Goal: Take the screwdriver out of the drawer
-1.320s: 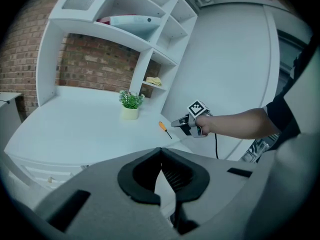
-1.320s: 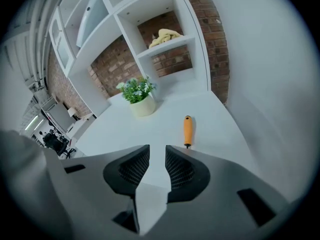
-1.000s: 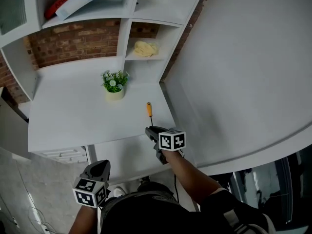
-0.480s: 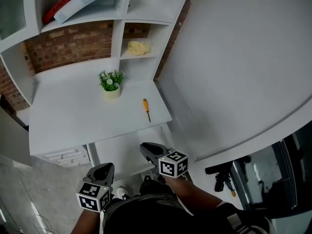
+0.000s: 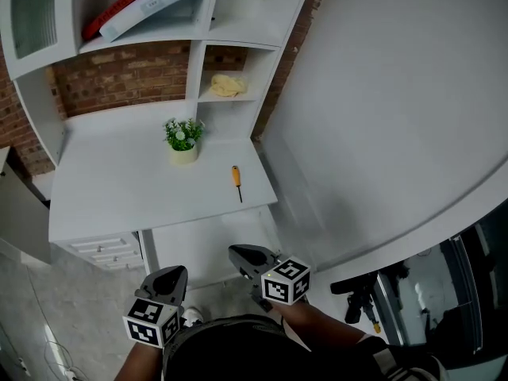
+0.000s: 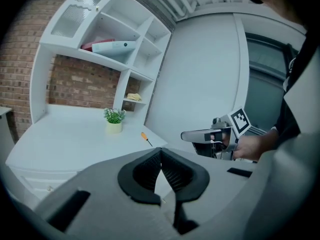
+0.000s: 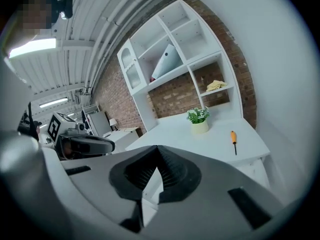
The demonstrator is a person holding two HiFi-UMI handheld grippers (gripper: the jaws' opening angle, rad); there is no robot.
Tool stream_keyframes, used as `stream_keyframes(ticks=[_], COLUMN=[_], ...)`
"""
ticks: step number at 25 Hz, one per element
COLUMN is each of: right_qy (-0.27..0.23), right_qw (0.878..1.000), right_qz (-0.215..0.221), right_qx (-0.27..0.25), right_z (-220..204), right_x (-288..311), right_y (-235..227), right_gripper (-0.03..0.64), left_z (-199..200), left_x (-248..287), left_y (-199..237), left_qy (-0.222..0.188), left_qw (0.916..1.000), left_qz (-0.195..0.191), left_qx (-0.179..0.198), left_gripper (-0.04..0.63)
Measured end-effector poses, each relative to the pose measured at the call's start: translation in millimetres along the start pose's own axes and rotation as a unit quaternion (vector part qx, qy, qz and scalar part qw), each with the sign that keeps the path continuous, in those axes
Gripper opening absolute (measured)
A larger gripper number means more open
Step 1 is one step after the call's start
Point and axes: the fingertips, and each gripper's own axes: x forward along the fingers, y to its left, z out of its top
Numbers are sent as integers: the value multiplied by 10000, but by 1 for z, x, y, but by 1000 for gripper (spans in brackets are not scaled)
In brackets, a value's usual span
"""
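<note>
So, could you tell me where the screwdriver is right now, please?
In the head view the screwdriver lies on the white desk near its front right corner, just right of the potted plant and nearer the person.

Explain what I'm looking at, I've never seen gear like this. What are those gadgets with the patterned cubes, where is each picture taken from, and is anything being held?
There is no robot: a person holds a two-jaw gripper in each hand, and the patterned cubes belong to them. The head view looks down from the person's head at the left gripper and right gripper. The other two pictures come from cameras riding on each gripper, looking along its jaws. Both pairs of jaws are shut, holding nothing. On the white desk are an orange-handled screwdriver and a small potted plant, apart from both grippers.
</note>
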Motion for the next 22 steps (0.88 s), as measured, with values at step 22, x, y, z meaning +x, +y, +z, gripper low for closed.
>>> stream_keyframes(ticks=[22], right_qy=[-52], right_qw=[9974], right_qz=[536], right_qx=[-482], right_z=[-44], right_x=[-164], right_y=[0], right_gripper=[6], left_z=[-32], left_x=[-3], left_y=[-162], left_qy=[-349], left_qw=[9973], left_qz=[620], left_qx=[-206], left_gripper=[15])
